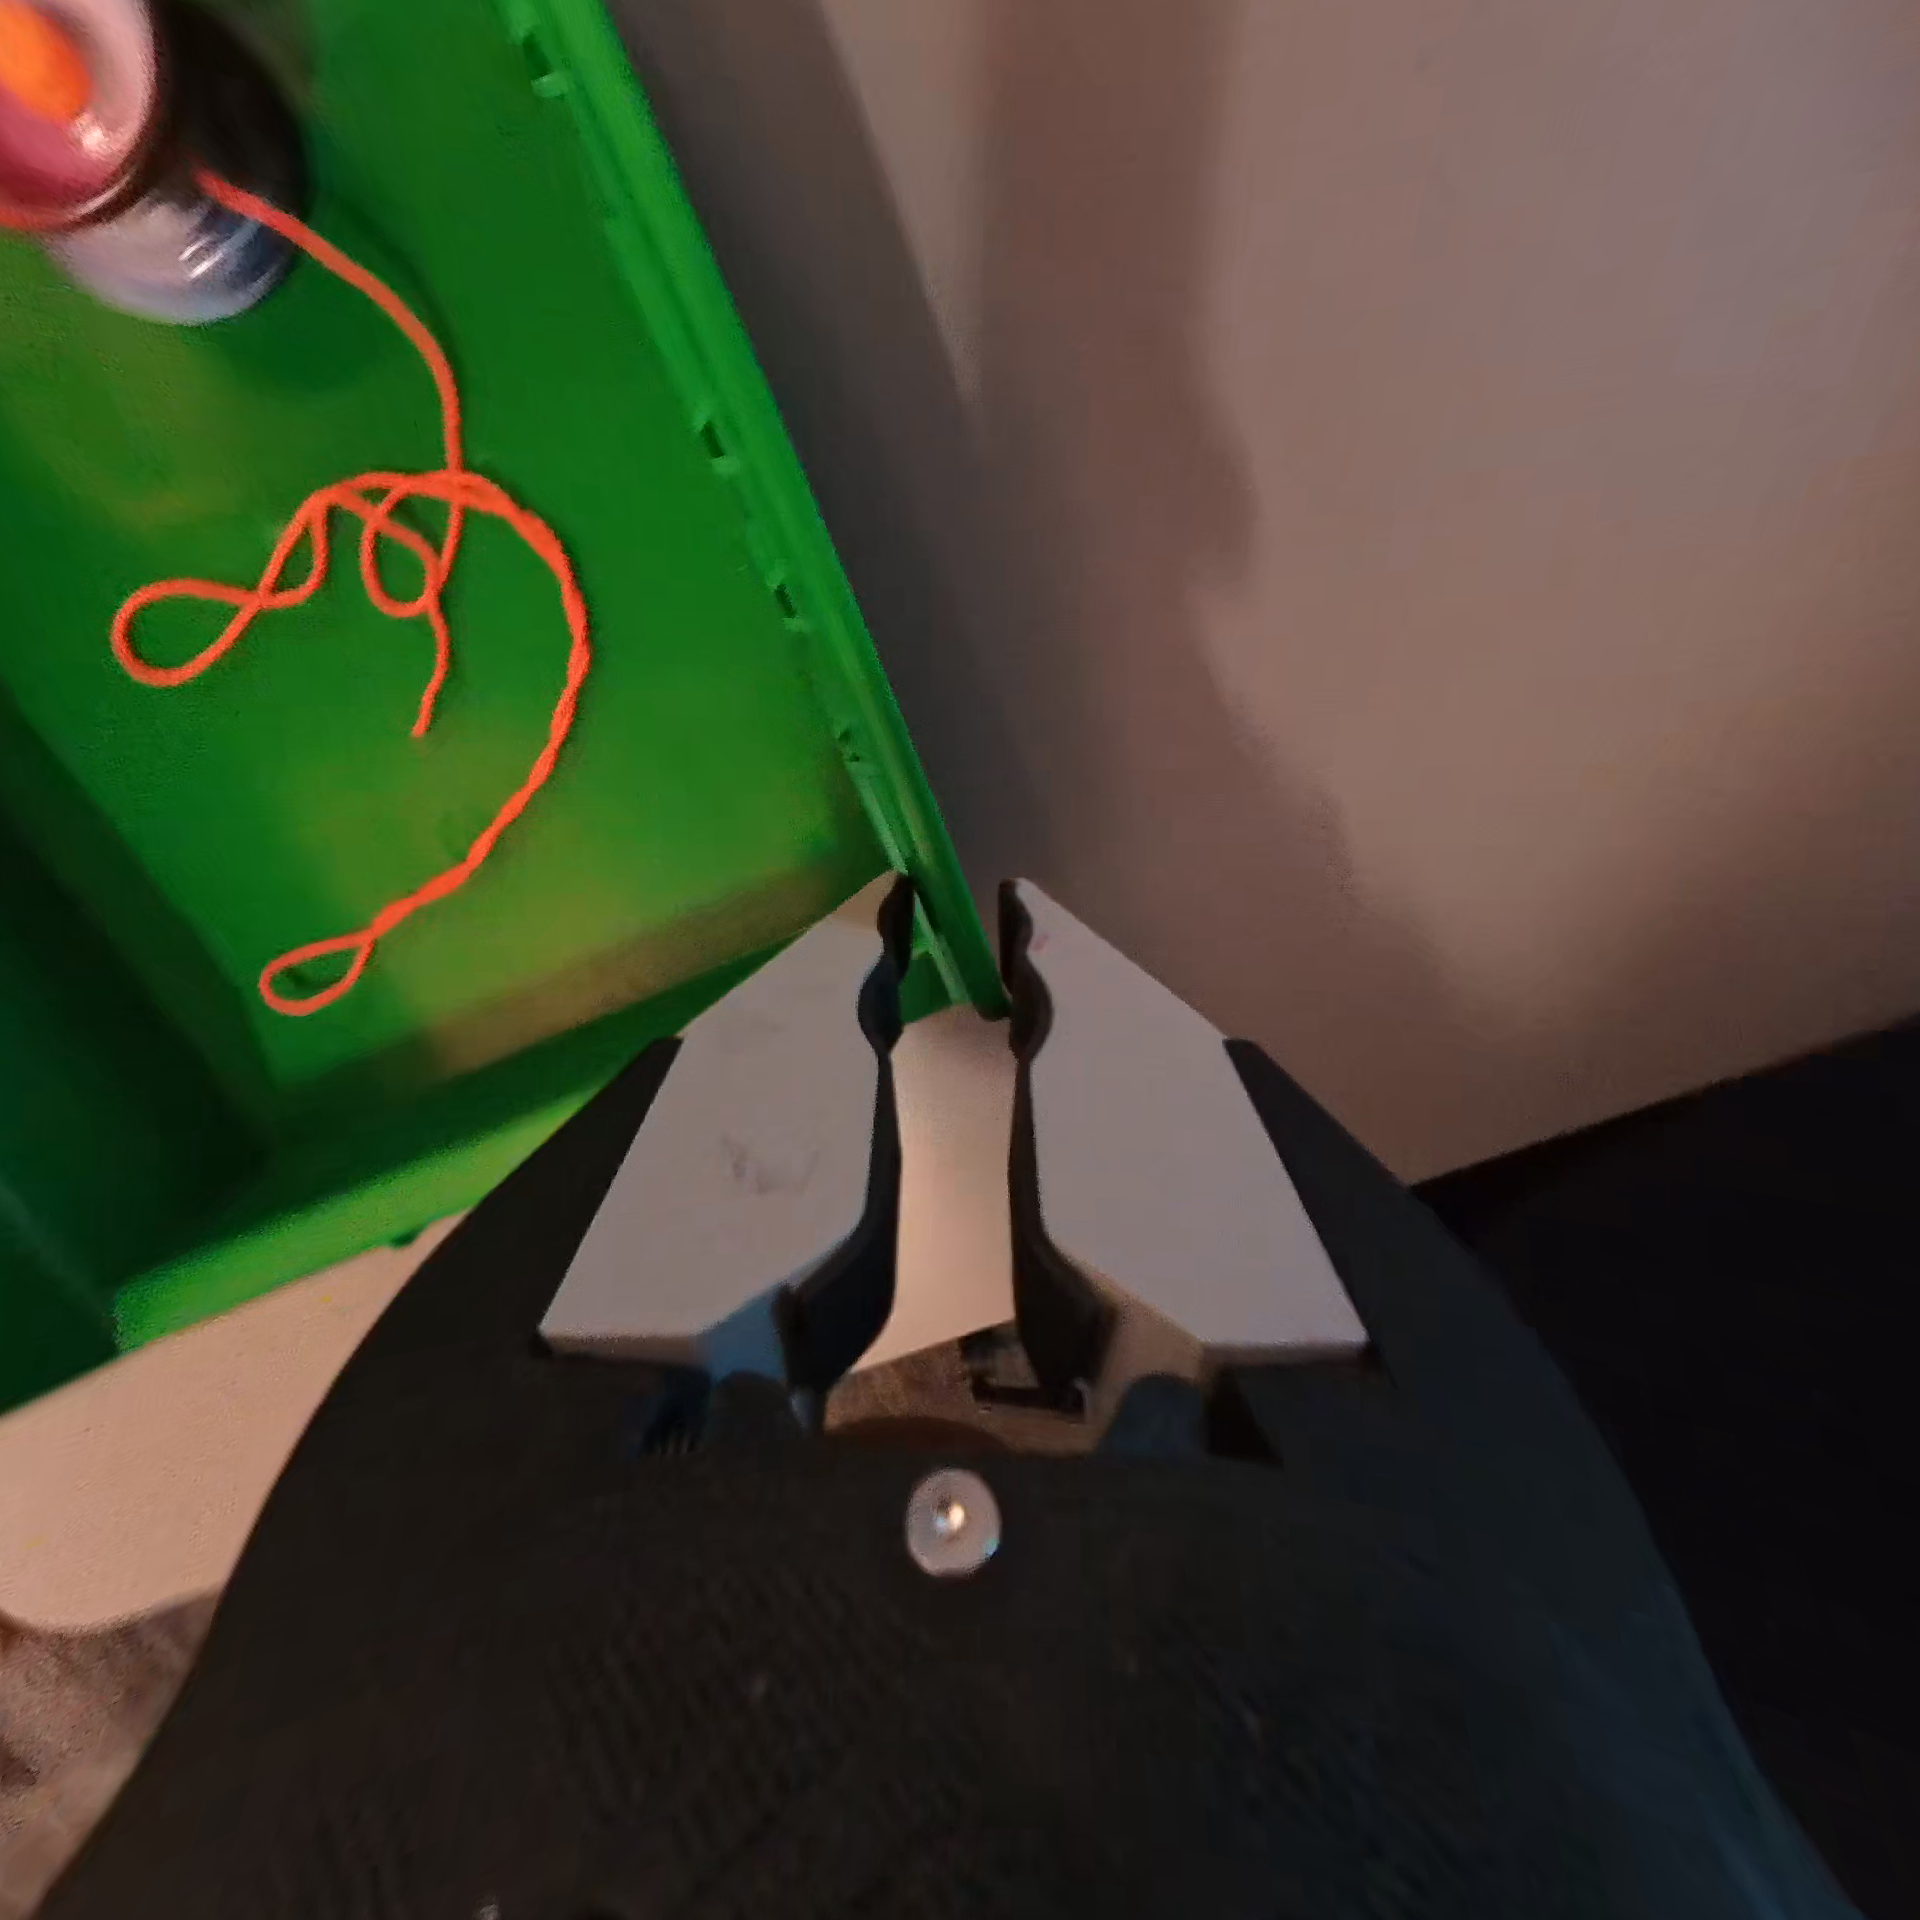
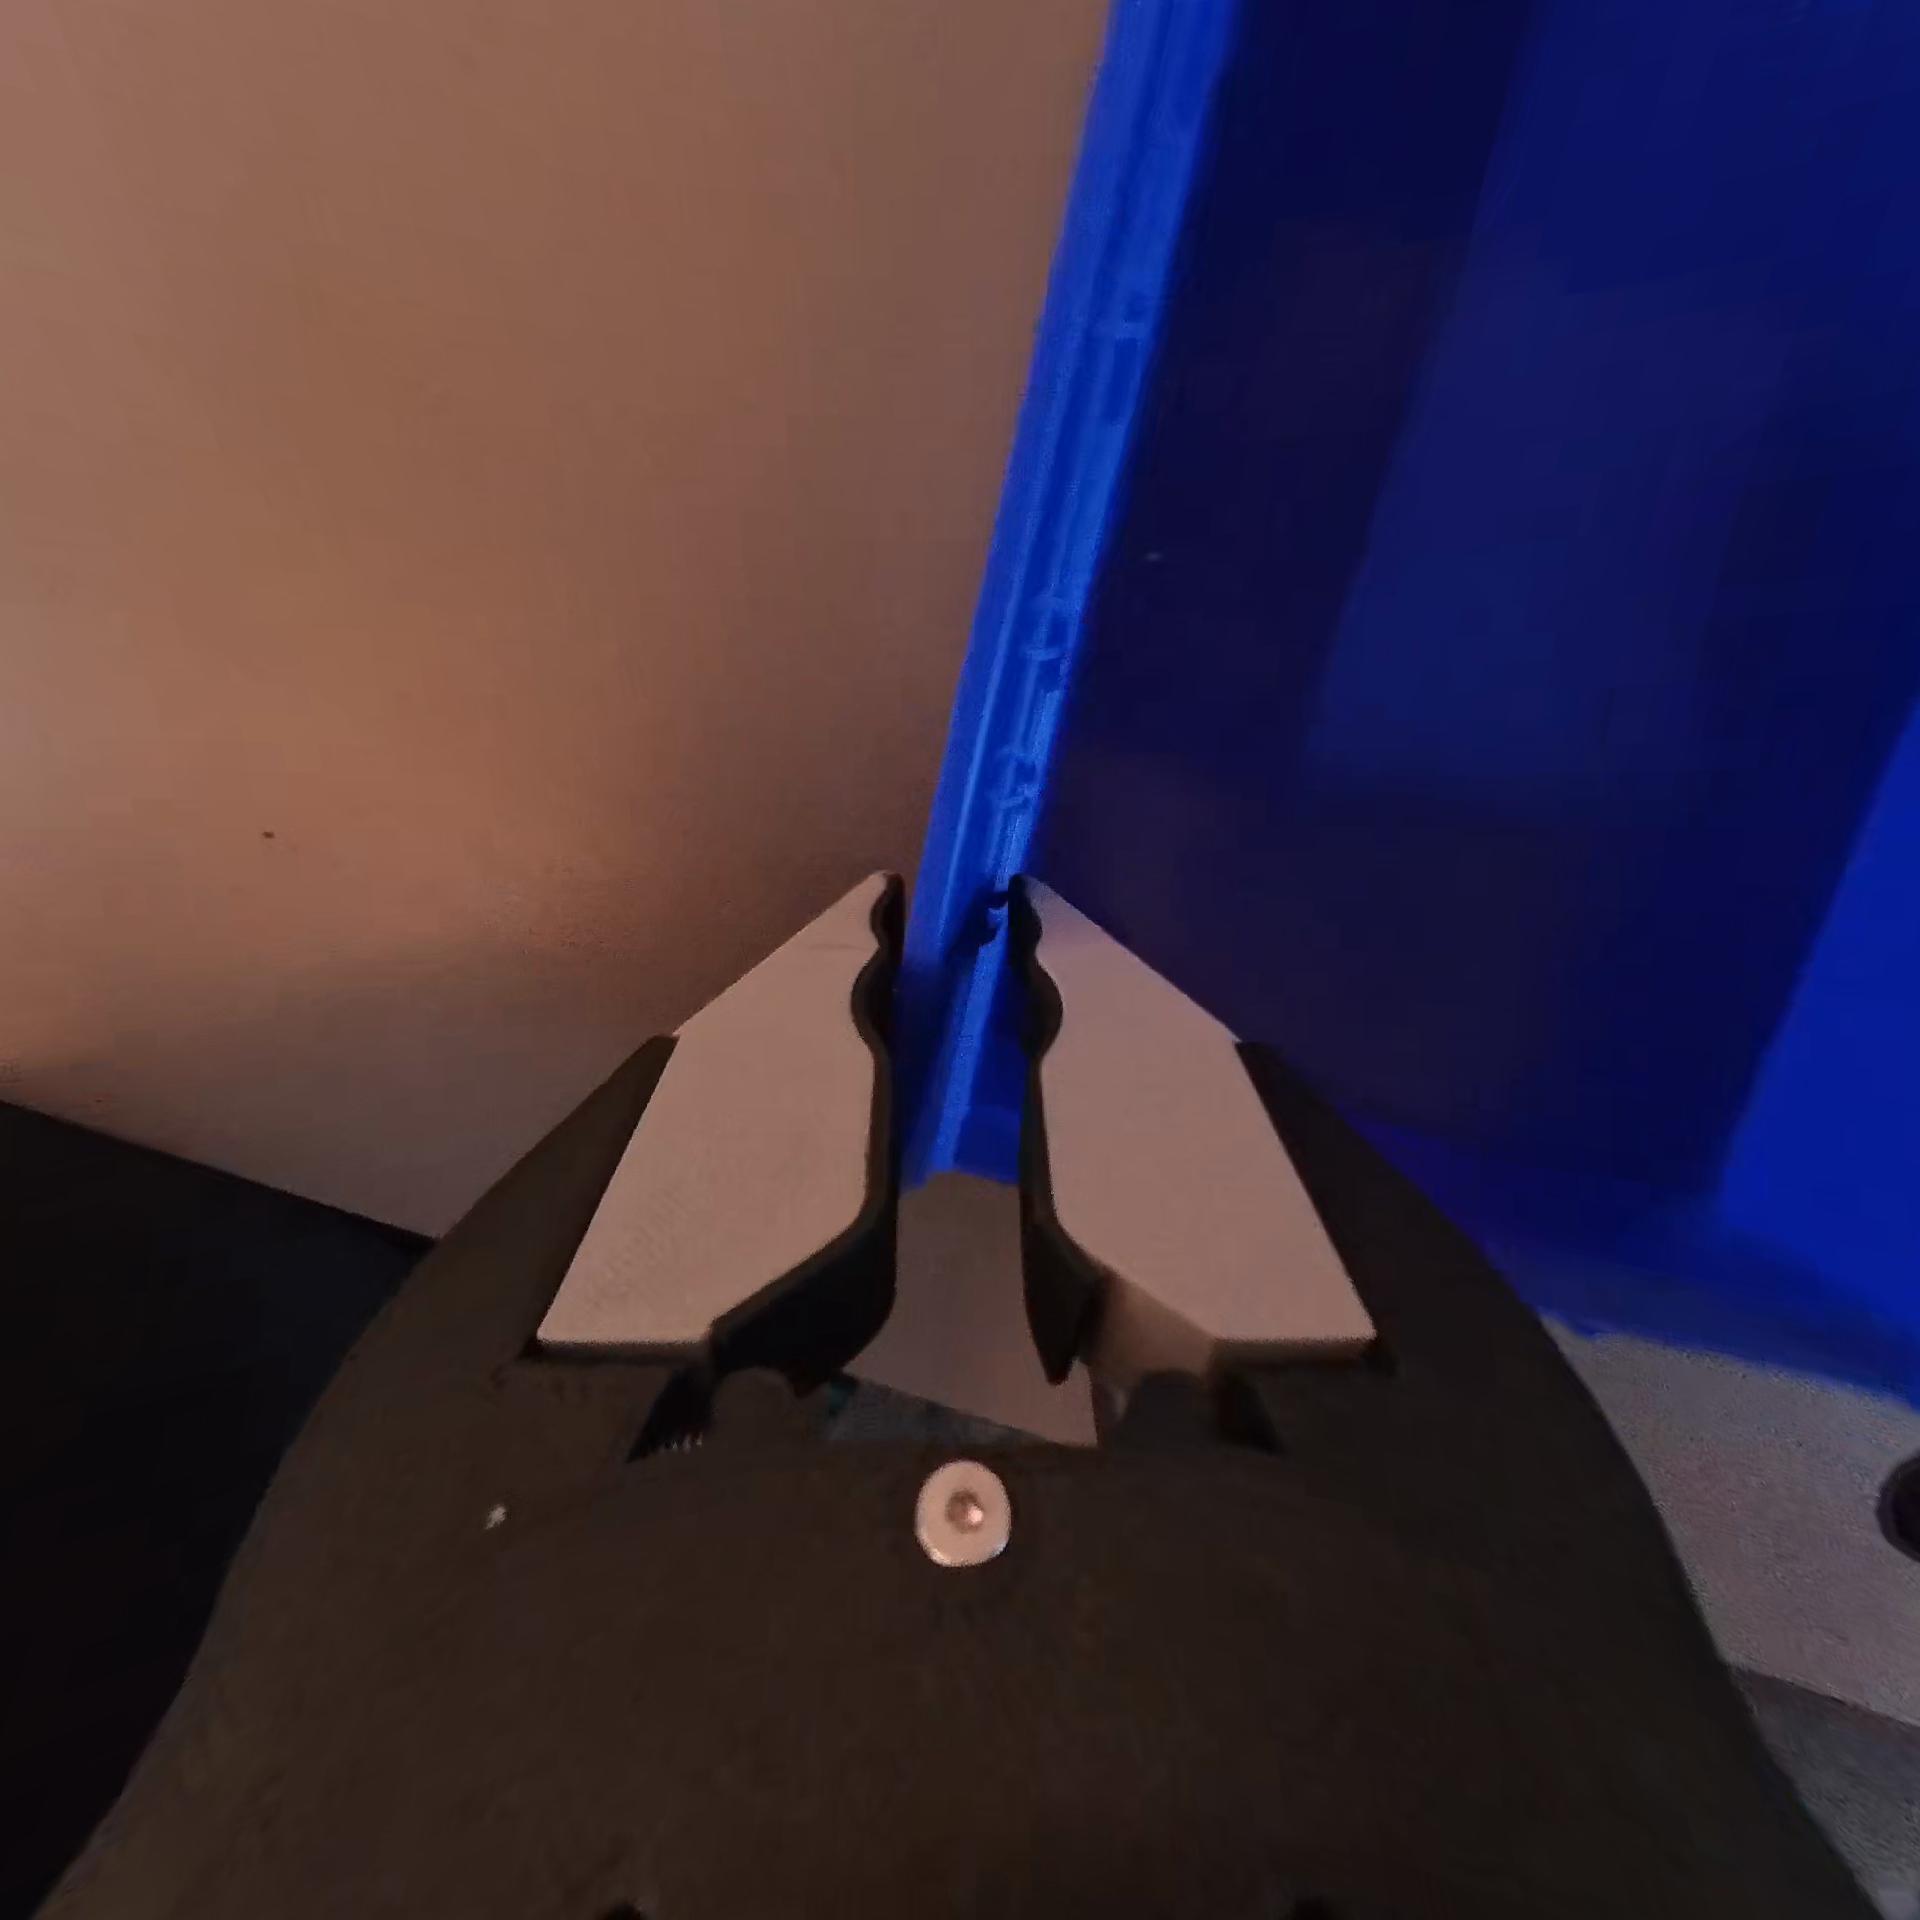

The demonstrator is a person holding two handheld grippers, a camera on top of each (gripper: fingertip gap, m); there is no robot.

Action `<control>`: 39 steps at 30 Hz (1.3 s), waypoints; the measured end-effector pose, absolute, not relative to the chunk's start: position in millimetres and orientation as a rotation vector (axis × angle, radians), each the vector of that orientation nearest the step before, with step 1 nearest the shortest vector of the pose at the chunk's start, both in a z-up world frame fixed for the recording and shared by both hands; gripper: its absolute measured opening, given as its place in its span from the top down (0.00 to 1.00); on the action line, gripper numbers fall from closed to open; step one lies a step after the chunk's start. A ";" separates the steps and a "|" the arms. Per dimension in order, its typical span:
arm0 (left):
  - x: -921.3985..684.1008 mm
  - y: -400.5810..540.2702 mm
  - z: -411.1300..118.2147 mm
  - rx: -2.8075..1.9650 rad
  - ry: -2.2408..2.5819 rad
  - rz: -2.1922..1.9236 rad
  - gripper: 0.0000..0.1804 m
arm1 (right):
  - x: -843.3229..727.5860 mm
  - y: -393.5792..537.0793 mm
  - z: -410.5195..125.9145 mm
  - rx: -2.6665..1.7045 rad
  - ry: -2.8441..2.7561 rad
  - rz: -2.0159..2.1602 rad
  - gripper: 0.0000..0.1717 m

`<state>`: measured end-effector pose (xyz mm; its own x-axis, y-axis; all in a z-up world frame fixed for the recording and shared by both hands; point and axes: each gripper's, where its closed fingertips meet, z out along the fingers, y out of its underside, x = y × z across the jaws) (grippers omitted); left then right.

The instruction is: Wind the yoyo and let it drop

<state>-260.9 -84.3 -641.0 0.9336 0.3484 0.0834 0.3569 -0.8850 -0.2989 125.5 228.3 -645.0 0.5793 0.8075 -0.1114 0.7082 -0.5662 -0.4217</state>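
Note:
In the left wrist view a yoyo (image 1: 125,177) with a pink and silver body lies blurred at the top left, inside a green bin (image 1: 260,831). Its orange string (image 1: 540,748) lies loose in loops on the bin's floor. My left gripper (image 1: 956,914) is shut on the green bin's rim (image 1: 790,582) at its near corner, far from the yoyo. In the right wrist view my right gripper (image 2: 956,904) is shut on the rim (image 2: 1039,623) of a blue bin (image 2: 1558,727). No yoyo shows in that view.
A beige tabletop (image 1: 1455,520) lies right of the green bin and shows left of the blue bin in the right wrist view (image 2: 416,520). A dark area (image 1: 1714,1351) lies beyond the table's near edge. Both views are blurred. The grippers' ends are close to 50 cm from one another.

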 end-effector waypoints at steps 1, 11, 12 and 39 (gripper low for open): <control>-260.2 -84.3 -641.0 -2.784 -0.571 -0.006 0.92 | 128.6 233.8 -643.0 -2.483 -1.216 0.469 0.90; -261.5 -76.2 -505.6 -2.572 -0.662 -0.013 0.64 | 106.7 287.2 -512.2 -1.997 -1.206 0.715 0.76; -268.7 -77.2 -497.7 -2.525 -0.693 -0.014 0.64 | 95.9 289.6 -502.5 -1.937 -1.214 0.747 0.75; -435.4 -29.7 -642.0 -2.504 -0.708 -0.445 0.66 | -28.7 25.9 -506.5 -2.165 -1.199 0.701 0.69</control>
